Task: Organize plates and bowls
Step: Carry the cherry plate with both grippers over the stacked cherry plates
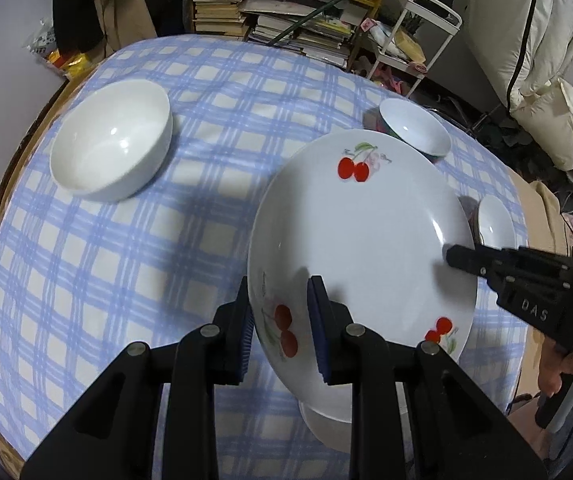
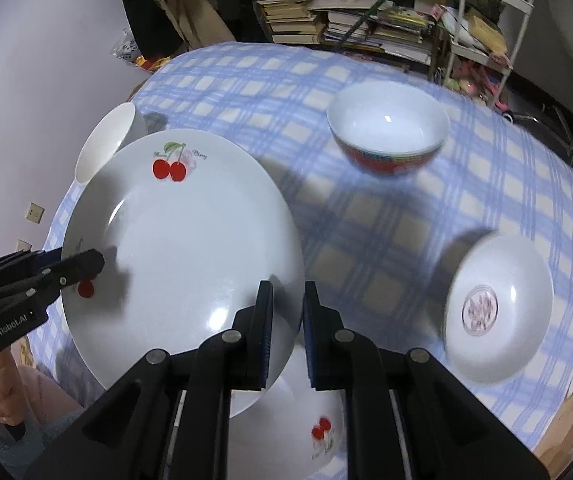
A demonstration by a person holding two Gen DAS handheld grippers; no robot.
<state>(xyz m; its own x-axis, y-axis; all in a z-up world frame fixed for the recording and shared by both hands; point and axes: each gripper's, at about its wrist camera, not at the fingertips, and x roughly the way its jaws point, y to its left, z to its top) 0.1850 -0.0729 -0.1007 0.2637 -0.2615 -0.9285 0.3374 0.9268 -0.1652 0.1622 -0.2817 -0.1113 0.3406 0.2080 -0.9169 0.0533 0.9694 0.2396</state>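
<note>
Cherry plate (image 1: 362,236) rides above the tabletop (image 1: 126,240), left gripper (image 1: 282,328) and right gripper (image 2: 288,336) fingers each pinching opposite rims; both should travel level together toward the second plate (image 2: 306,440) below.

Left claw (image 1: 280,320) and right claw (image 2: 288,320), both clamped, tilted steeply downward.

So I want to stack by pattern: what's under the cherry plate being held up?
Under the lifted cherry plate lies another white dish with a cherry print on the checked tablecloth. Only its near edge shows; the rest is covered, so whether it's a plate or a bowl is unclear.
</note>
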